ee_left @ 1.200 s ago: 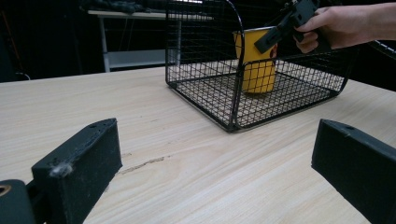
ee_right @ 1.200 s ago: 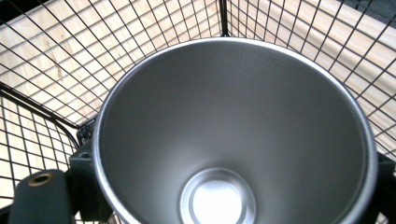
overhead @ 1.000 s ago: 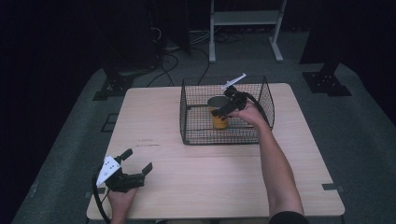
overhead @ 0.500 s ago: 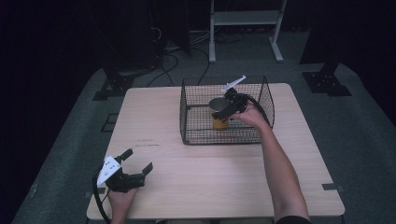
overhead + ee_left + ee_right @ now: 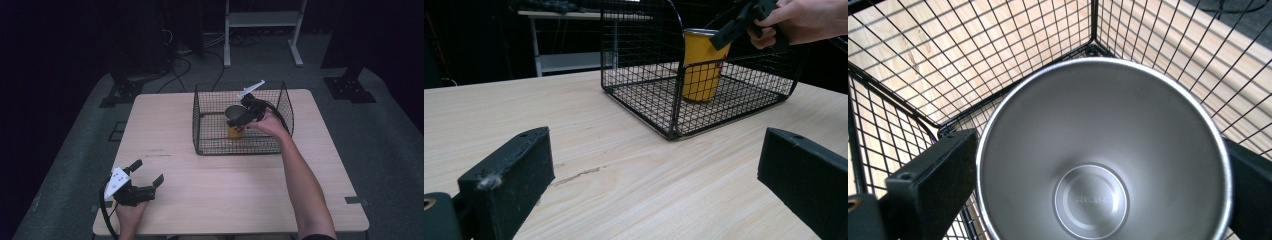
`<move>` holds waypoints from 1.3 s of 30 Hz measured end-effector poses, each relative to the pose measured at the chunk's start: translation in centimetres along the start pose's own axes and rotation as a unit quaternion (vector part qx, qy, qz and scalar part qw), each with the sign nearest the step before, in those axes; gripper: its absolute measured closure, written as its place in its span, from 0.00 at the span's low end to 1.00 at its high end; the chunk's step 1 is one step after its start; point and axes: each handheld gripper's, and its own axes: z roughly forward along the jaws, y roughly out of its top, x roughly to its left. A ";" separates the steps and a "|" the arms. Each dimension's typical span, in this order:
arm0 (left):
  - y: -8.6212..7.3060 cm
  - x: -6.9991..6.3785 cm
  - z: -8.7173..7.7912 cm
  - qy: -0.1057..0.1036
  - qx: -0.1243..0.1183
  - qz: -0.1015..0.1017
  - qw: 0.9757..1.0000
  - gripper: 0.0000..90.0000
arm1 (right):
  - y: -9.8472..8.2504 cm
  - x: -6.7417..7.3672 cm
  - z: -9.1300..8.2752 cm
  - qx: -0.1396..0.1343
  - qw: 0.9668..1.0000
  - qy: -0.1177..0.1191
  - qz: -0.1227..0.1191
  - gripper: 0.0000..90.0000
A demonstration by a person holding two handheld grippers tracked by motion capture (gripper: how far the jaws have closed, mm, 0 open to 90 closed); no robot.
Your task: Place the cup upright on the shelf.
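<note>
Yellow cup (image 5: 234,125) upright in wire basket (image 5: 280,102); wooden table (image 5: 210,190), dark room.

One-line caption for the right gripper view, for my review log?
Looking down into an empty steel-lined cup standing in the wire basket, the right gripper with one jaw at each side of its rim.

Light wooden surface (image 5: 210,192) on grey carpeted floor (image 5: 65,165). Beyond the surface's far edge, a white metal shelf frame (image 5: 262,22) and tangled black cables (image 5: 192,55). Black stand bases (image 5: 117,92) at both far corners. Dark, unlit beyond.
</note>
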 end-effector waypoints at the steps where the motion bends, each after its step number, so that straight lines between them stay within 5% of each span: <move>1: 0.0 0.0 0.0 0.000 0.001 0.001 1.000 0.01 | 0.0 0.0 -0.1 -0.002 1.000 0.000 0.001 0.01; 11: 0.0 -0.1 0.1 0.001 0.003 0.003 1.000 0.01 | 0.3 0.0 -1.6 -0.028 1.000 0.006 0.012 0.00; 27: 0.0 -0.1 0.2 0.006 0.008 0.006 1.000 0.01 | 0.2 0.6 -7.0 -0.076 0.997 -0.002 0.016 0.00; 39: 0.0 -0.1 0.2 0.009 0.009 0.006 1.000 0.01 | -2.5 2.2 -11.6 -0.112 0.993 0.021 0.014 0.00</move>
